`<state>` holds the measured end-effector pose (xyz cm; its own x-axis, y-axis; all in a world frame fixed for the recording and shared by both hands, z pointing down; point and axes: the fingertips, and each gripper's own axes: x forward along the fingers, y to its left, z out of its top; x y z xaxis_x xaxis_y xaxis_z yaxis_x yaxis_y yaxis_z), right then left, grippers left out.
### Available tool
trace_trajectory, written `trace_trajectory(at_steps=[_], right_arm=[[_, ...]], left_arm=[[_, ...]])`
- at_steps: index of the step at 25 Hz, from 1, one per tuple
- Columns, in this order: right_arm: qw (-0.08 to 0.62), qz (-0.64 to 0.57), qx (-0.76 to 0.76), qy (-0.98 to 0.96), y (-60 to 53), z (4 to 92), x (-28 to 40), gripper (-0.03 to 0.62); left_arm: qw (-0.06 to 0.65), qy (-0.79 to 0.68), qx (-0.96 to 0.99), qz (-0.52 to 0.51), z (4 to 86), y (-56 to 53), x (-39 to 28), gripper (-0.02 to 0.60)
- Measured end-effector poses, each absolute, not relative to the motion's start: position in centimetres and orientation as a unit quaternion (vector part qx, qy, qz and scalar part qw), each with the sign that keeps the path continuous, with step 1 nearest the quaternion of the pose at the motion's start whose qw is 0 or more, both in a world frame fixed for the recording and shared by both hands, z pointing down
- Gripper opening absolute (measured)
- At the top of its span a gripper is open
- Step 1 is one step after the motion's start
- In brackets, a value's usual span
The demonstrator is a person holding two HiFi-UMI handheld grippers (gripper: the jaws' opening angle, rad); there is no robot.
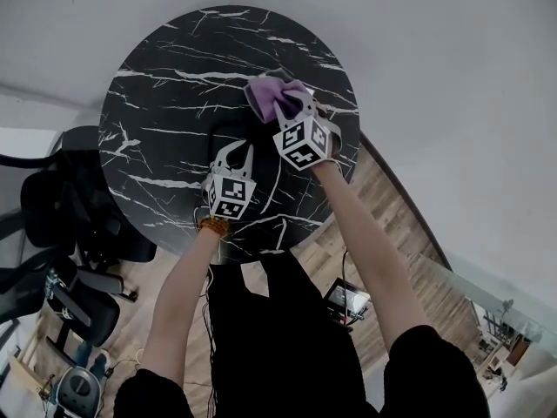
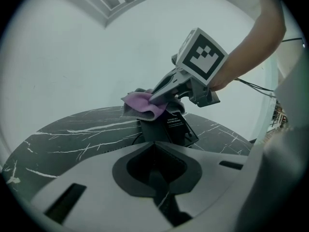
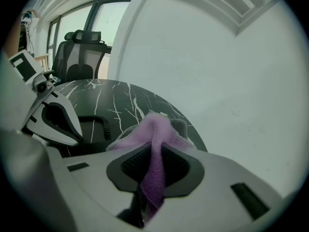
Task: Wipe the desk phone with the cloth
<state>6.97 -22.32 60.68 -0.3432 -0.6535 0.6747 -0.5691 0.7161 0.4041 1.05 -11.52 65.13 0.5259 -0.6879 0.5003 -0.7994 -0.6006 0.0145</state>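
Observation:
The black desk phone (image 2: 169,129) stands on the round black marble table (image 1: 165,85), and its coiled cord (image 3: 99,124) lies beside it. A purple cloth (image 1: 274,94) is draped over the phone's top. My right gripper (image 1: 294,103) is shut on it, and the cloth (image 3: 154,144) runs down between its jaws. My left gripper (image 1: 237,149) hovers low over the table just in front of the phone with its jaws shut and holding nothing. In the head view the phone barely stands out from the dark tabletop.
Black office chairs (image 1: 61,225) crowd the table's left side, and one chair (image 3: 79,52) stands by the window. A pale wall curves close behind the table. Wooden floor (image 1: 383,207) and a glass partition (image 1: 487,294) lie to the right.

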Motion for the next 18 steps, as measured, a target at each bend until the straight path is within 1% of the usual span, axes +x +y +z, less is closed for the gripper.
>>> trace_trajectory(at_steps=[18], right_arm=[[0.461, -0.07, 0.326, -0.823, -18.9, 62.4, 5.4, 0.075]], left_arm=[[0.12, -0.434, 0.866, 0.217, 65.2, -10.8, 0.5, 0.012]])
